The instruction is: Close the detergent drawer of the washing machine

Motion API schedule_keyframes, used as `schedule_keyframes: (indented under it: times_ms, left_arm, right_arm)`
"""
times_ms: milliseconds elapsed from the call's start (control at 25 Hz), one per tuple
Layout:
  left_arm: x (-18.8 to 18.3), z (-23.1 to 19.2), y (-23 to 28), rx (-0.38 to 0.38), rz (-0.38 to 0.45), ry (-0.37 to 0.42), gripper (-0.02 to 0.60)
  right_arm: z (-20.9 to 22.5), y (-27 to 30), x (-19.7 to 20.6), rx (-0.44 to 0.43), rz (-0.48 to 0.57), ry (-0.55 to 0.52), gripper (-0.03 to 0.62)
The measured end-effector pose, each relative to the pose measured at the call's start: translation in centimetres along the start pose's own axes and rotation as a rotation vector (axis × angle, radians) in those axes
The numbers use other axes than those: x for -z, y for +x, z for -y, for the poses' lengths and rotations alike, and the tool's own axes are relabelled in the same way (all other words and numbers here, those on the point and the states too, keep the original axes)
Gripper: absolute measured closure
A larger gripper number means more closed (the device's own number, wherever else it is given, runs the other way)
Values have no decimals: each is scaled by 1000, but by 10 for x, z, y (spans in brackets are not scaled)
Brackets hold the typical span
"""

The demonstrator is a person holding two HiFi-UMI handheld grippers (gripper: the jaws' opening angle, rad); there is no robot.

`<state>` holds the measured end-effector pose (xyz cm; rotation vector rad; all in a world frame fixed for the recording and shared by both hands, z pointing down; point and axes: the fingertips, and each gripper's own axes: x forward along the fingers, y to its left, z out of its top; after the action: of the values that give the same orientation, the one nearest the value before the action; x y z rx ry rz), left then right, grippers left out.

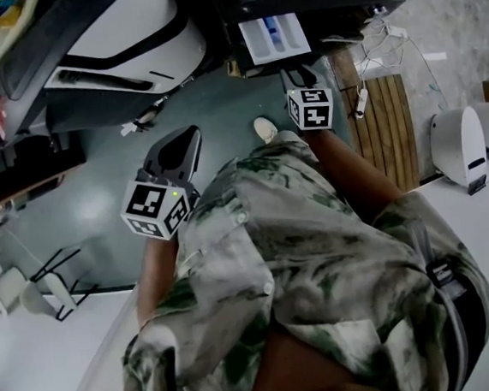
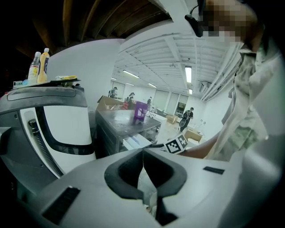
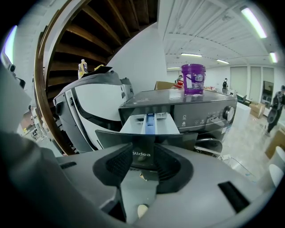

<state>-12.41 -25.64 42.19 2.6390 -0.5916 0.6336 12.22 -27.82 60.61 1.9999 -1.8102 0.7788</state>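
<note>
The dark washing machine (image 3: 202, 116) stands ahead with its white detergent drawer (image 3: 149, 123) pulled out; a blue insert runs down its middle. In the head view the drawer (image 1: 274, 37) juts out at the top. My right gripper (image 3: 143, 153) is open, and the drawer's dark front panel with its brand label shows in the gap between the tips. From above, my right gripper (image 1: 299, 73) points at the drawer from just below it. My left gripper (image 2: 143, 155) is shut with nothing in it and hangs off to the left (image 1: 181, 140), away from the drawer.
A white machine (image 1: 118, 39) stands left of the washer, with bottles (image 2: 40, 67) on top. A purple tub (image 3: 193, 79) sits on the washer's lid. To the right lie a wooden pallet (image 1: 386, 125), loose cables and white units (image 1: 459, 148). People stand far off in the hall.
</note>
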Motion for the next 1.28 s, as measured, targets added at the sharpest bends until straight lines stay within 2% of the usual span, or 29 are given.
schedule_keyframes:
  times_ms: [1280]
  left_arm:
    - [-1,-22,-1,-71,13,-85,554]
  right_arm:
    - [6,26,-23,-37,0,-28,439]
